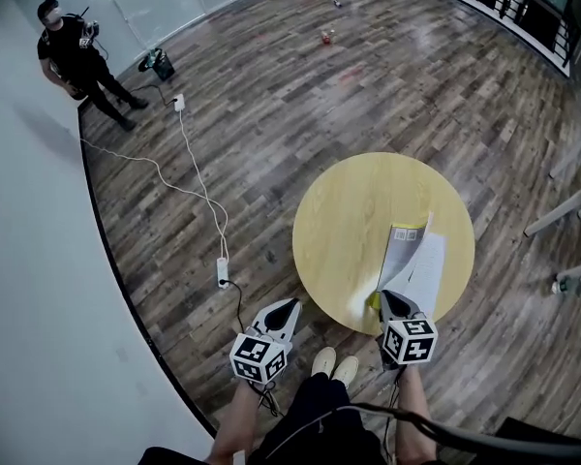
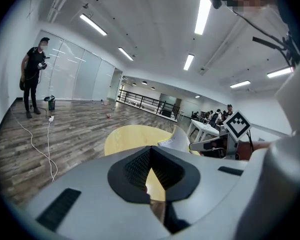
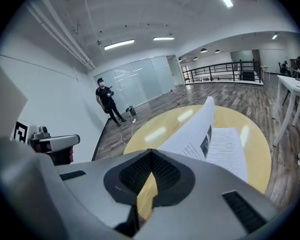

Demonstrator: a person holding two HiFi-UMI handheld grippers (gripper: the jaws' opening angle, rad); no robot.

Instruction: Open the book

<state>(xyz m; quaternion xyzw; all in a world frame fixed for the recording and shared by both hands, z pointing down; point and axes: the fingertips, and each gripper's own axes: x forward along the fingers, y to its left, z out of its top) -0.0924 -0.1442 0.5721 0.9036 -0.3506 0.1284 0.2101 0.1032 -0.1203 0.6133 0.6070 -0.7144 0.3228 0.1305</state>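
Note:
A thin book (image 1: 414, 260) lies on the round yellow table (image 1: 344, 221), toward its near right side. One leaf stands partly raised (image 3: 202, 126) beside a flat printed page (image 3: 230, 149). My right gripper (image 1: 387, 298) hovers at the book's near edge over the table rim, its jaws shut (image 3: 150, 153), and I see nothing between them. My left gripper (image 1: 289, 305) hangs left of the table over the floor, off the book. Its jaws also meet at the tips (image 2: 150, 151) and hold nothing.
A person (image 1: 76, 56) stands far off at the left wall. A white cable with a power strip (image 1: 222, 271) runs across the wooden floor left of the table. White table legs (image 1: 562, 211) stand at the right, a railing (image 1: 523, 3) behind.

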